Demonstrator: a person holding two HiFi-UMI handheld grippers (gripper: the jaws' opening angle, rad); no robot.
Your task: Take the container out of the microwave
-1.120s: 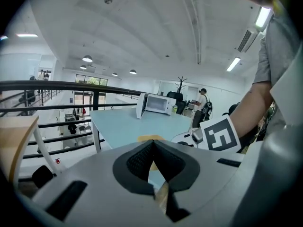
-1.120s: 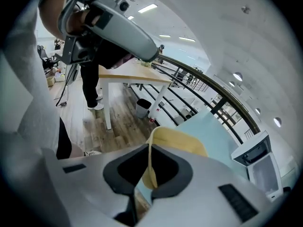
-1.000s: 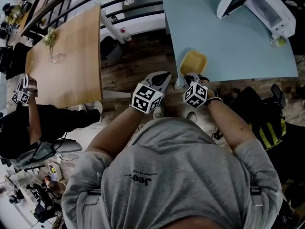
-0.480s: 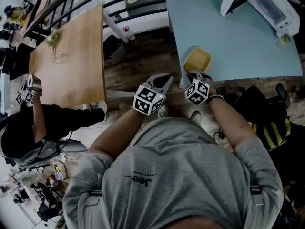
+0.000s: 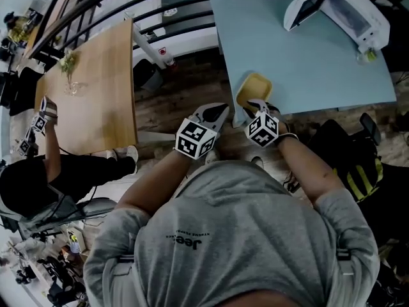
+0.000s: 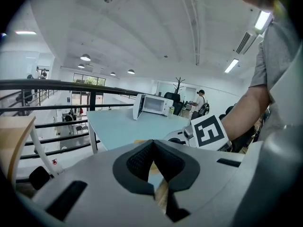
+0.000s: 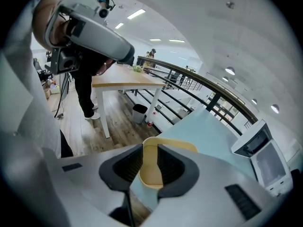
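The yellow container (image 5: 254,89) is already out of the microwave (image 5: 339,8), on the blue table's (image 5: 307,62) near left corner. The jaws of the right gripper (image 5: 256,106) have just been opening, the container's rim loose between them. The left gripper (image 6: 152,148) hangs closed and empty, so the step looks like letting go, and next the right one should back off clear.

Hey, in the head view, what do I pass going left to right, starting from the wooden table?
Wooden table → left hand-held gripper → yellow container → microwave, its door open.
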